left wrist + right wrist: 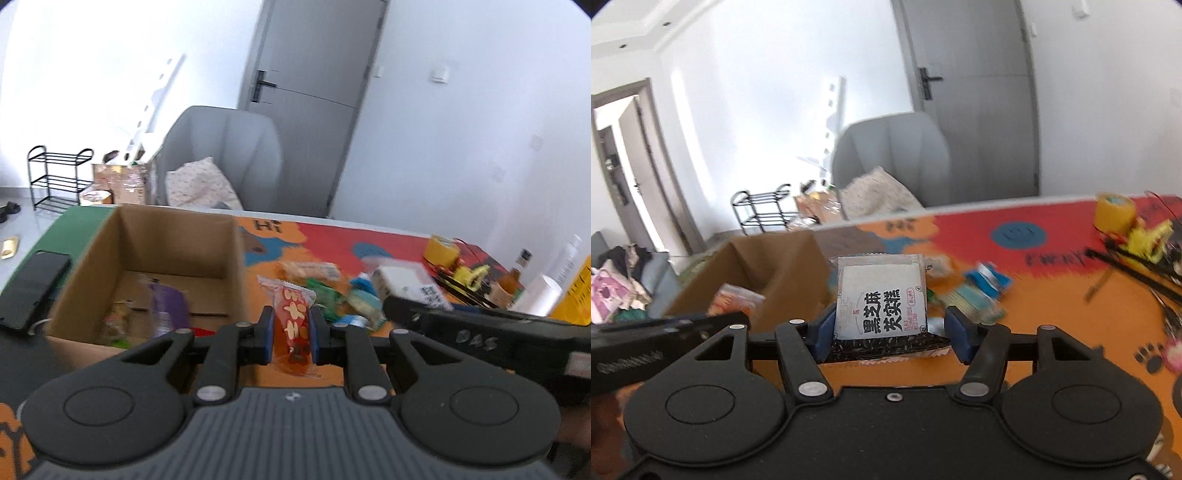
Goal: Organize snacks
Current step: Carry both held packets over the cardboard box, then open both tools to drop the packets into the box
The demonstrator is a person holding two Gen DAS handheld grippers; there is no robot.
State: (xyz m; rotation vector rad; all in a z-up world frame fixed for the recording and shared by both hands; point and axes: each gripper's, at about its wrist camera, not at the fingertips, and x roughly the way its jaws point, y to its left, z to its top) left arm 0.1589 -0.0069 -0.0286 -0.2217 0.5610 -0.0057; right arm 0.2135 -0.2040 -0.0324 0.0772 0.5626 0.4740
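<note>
Left wrist view: the left gripper (291, 332) is clamped on a red snack packet (294, 317), held upright above the orange mat (295, 373), just right of the cardboard box (218, 266). A purple packet (168, 306) is seen inside the box. Loose snacks (343, 291) are scattered beyond.

Right wrist view: the right gripper (892, 334) is closed on a white sesame-cake packet (881, 295), held above the mat, the box (768, 269) to its left. Yellow tape (1113, 212) is noted far right.

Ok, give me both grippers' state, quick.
Left gripper: shut on a red snack packet.
Right gripper: shut on a white snack packet.
</note>
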